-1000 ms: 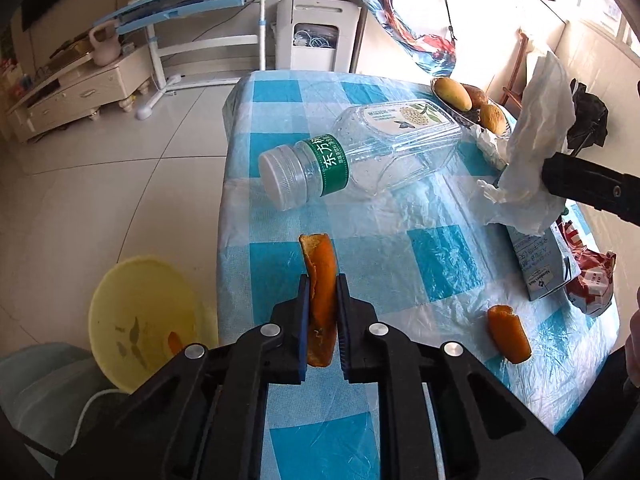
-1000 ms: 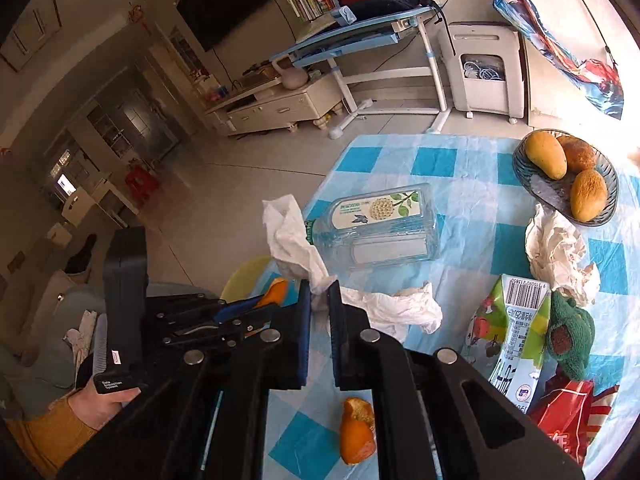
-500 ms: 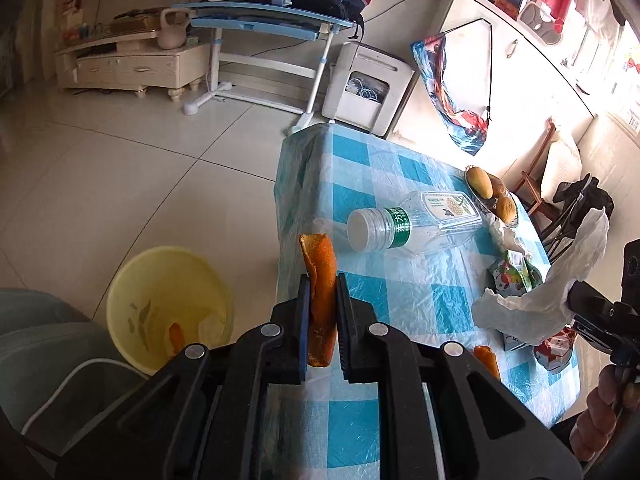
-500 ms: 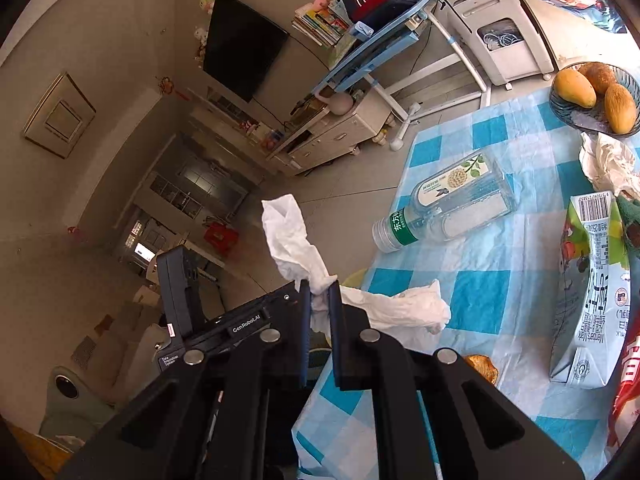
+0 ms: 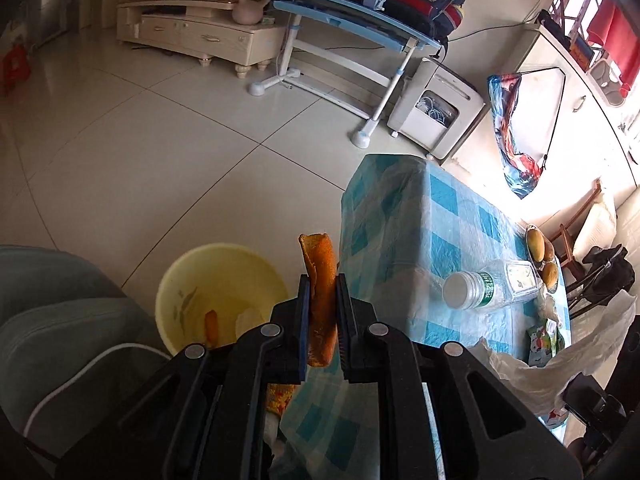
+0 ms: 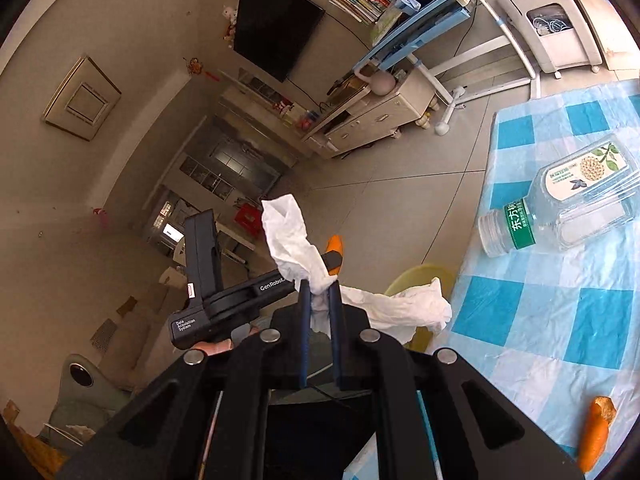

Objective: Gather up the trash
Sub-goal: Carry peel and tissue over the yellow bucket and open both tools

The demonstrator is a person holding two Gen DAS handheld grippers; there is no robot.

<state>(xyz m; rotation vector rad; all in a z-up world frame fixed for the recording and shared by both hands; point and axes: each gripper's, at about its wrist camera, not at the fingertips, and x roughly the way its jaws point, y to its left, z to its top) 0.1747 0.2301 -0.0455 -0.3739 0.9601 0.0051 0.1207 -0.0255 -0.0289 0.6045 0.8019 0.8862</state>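
Left claw [image 5: 322,300] is clamped nearly closed on a strip of orange peel [image 5: 319,276], held past the surface [image 5: 404,216] edge, above the floor beside a yellow bin [image 5: 218,292]. Right claw [image 6: 320,300] is pinched fully on a crumpled white tissue [image 6: 296,240], also off the surface edge. Open tiled floor [image 5: 140,152] lies beyond. A clear bottle [image 6: 560,212] with a green label lies on its side on the surface; a second peel [image 6: 598,432] rests near the front edge. "GenRobot" is read on the left claw's body.
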